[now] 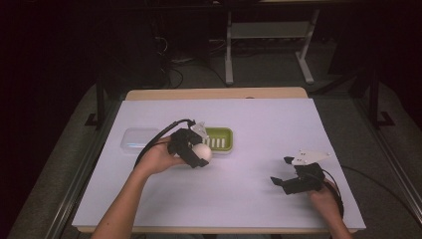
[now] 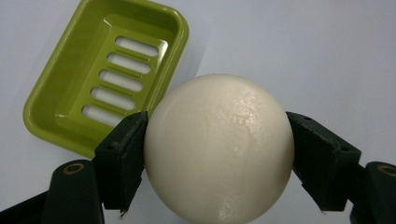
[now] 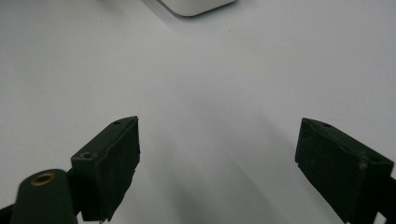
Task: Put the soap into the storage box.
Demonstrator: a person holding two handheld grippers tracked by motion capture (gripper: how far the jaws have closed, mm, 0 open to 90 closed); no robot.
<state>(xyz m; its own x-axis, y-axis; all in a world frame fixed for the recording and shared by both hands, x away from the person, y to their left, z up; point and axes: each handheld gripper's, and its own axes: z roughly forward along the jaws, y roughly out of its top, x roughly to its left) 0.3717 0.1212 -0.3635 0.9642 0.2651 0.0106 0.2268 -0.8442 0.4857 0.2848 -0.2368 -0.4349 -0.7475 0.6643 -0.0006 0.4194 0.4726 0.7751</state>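
White-covered table (image 1: 249, 199), dark room beyond; round cream soap (image 2: 218, 147) clamped at widest girth by left gripper (image 1: 195, 153), probably slippery, beside green dish (image 2: 51, 116); right gripper (image 1: 291, 177) spread wide, empty

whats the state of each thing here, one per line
round cream-white soap bar: clamped between the left gripper's jaws, held off the table
left gripper: shut on the soap
green slotted plastic soap dish: empty, upright on the white table cover
clear plastic lid: lying on the table left of the dish, apart from it
right gripper: open, holding nothing
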